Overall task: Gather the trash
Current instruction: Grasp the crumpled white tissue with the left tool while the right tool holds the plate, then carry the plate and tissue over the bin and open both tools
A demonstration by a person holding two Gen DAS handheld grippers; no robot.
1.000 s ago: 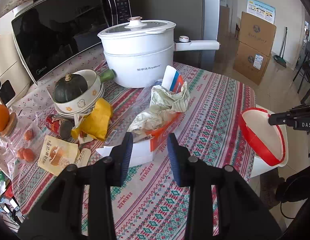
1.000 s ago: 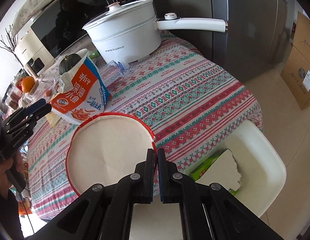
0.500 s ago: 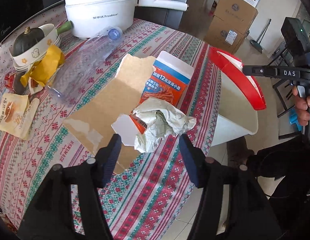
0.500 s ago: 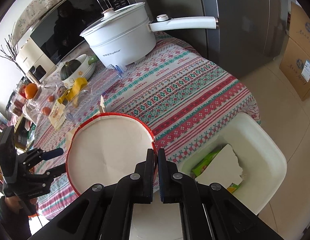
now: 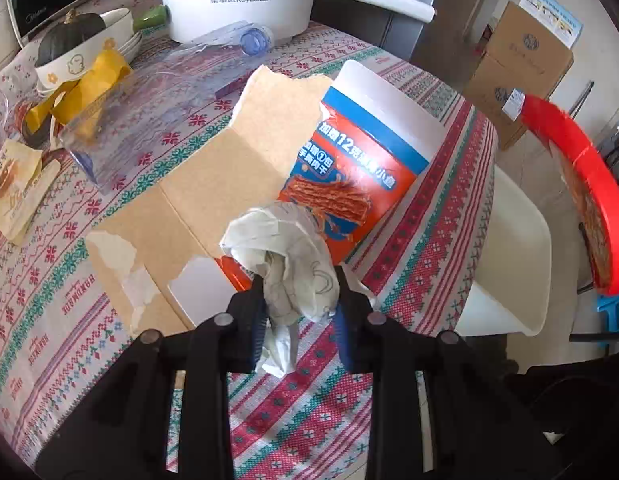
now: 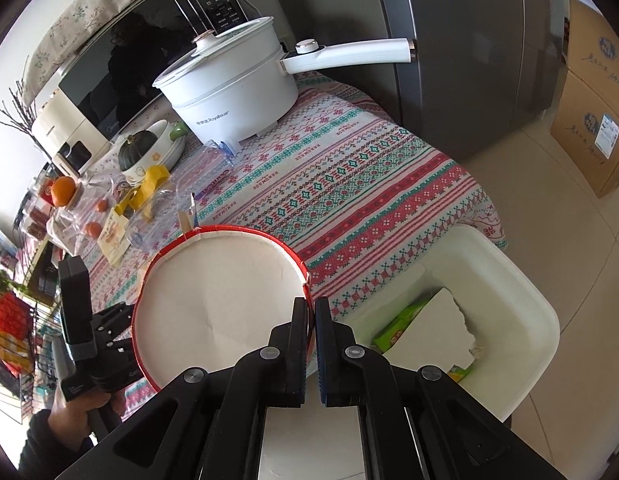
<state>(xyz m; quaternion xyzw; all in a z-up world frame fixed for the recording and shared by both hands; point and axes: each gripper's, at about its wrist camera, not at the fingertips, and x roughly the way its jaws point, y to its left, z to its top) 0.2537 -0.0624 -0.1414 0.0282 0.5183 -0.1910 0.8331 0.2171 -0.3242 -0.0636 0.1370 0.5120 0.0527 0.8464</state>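
A crumpled pale paper wad (image 5: 285,256) lies on a torn orange-and-blue snack box (image 5: 369,160) whose brown cardboard flap (image 5: 229,160) is spread flat on the tablecloth. My left gripper (image 5: 299,300) points down over the wad. Its jaws are closing, and both pads touch the wad's sides. My right gripper (image 6: 311,312) is shut on the rim of a red-rimmed paper bowl (image 6: 221,300), held over the table's edge. The same bowl (image 5: 581,184) shows at the right of the left wrist view. A white bin (image 6: 509,280) stands beside the table.
The bin holds a green packet (image 6: 405,320) and a white card piece (image 6: 429,332). A flattened clear bottle (image 5: 157,92), a yellow wrapper (image 5: 89,84) and a sachet (image 5: 13,184) lie to the left. A white pot (image 5: 237,0) and a bowl with a squash (image 5: 69,36) stand behind.
My left gripper came down over the wad, opened wider, then narrowed onto it. The snack box, upright a second ago, now lies flat. The right gripper still grips the bowl and has drifted slightly.
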